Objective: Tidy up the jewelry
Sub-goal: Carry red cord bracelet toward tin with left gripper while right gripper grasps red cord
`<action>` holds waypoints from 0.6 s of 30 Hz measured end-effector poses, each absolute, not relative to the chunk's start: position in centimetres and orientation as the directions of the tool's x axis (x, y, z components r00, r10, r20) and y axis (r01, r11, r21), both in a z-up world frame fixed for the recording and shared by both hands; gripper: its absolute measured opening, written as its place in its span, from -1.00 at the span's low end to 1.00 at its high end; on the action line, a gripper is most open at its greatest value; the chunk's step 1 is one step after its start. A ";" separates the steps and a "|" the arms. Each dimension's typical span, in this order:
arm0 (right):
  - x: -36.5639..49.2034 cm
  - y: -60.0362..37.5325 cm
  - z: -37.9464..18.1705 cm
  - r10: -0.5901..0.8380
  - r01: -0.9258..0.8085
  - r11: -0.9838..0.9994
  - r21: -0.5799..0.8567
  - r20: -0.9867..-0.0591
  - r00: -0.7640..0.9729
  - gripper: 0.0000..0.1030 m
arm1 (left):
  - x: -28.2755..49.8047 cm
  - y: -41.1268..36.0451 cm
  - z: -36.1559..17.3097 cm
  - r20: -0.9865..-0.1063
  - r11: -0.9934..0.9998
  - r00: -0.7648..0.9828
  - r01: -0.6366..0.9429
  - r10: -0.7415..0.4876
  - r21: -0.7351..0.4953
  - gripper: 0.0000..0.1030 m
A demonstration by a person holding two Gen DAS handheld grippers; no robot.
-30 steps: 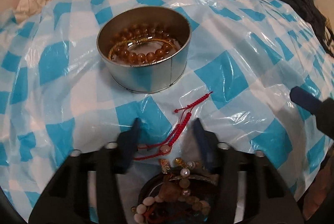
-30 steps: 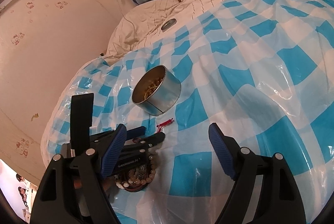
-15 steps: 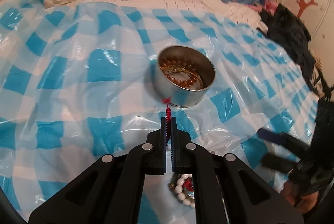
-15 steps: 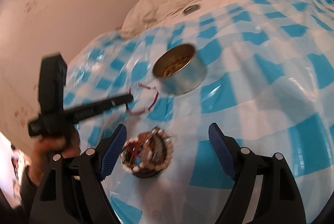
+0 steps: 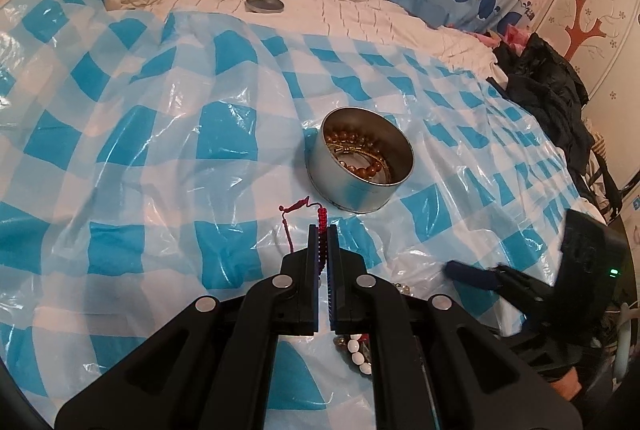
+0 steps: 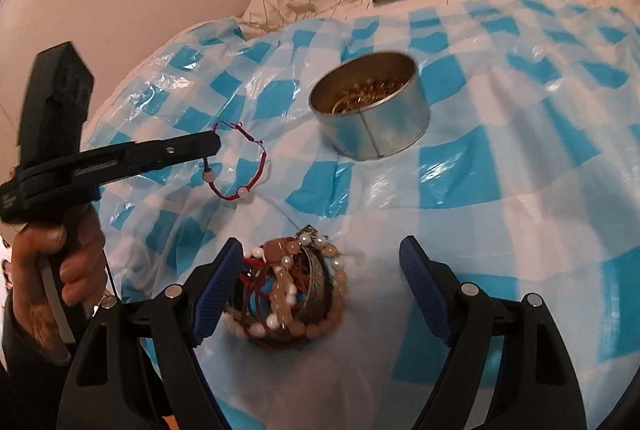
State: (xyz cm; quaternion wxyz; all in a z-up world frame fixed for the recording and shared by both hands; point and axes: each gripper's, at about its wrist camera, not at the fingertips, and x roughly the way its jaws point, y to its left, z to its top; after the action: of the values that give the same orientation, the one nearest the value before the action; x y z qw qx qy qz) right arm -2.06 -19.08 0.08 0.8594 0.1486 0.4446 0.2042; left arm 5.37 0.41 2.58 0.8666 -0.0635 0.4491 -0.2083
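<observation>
My left gripper (image 5: 322, 230) is shut on a red cord bracelet (image 5: 321, 220), whose braided end sticks up past the fingertips. In the right wrist view the left gripper (image 6: 214, 143) holds the red cord bracelet (image 6: 244, 165) in the air, its loop with two pale beads hanging over the cloth. A round silver tin (image 5: 360, 167) with amber bead bracelets inside stands beyond it. My right gripper (image 6: 320, 262) is open above a small heap of bead bracelets (image 6: 286, 290), touching none. In the left wrist view the right gripper (image 5: 464, 270) shows at lower right.
A blue-and-white checked plastic sheet (image 5: 168, 157) covers the bed. The tin's lid (image 5: 264, 4) lies on the white quilt at the back. Dark clothing (image 5: 548, 85) is piled at the right edge. A hand (image 6: 56, 262) grips the left tool's handle.
My left gripper shut on the red cord bracelet and lifted it off the sheet, up and to the left. My right gripper moved over the heap of bracelets, still open.
</observation>
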 end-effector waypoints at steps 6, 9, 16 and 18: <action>-0.7 -17.8 -1.1 0.523 -0.246 0.851 0.465 -0.708 0.475 -0.32 | 5.3 0.4 2.8 -0.747 0.904 0.515 0.304 -0.421 -0.300 -0.95; -0.9 -17.9 -0.9 0.538 -0.255 0.841 0.477 -0.695 0.477 -0.65 | 5.4 0.5 2.8 -0.746 0.904 0.516 0.303 -0.421 -0.301 -0.95; -2.0 -19.3 0.5 0.603 -0.260 0.790 0.556 -0.624 0.498 -0.84 | 5.5 0.6 2.9 -0.745 0.904 0.517 0.303 -0.421 -0.300 -0.95; -2.3 -19.9 1.0 0.606 -0.257 0.783 0.566 -0.604 0.517 -0.84 | 5.6 0.7 2.9 -0.743 0.904 0.520 0.302 -0.422 -0.302 -0.95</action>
State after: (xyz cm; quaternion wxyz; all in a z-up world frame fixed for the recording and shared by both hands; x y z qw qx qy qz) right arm -2.29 -19.87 1.03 0.8456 0.2078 0.4202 0.2553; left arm 5.56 0.68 2.91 0.8691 -0.0674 0.4436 -0.2083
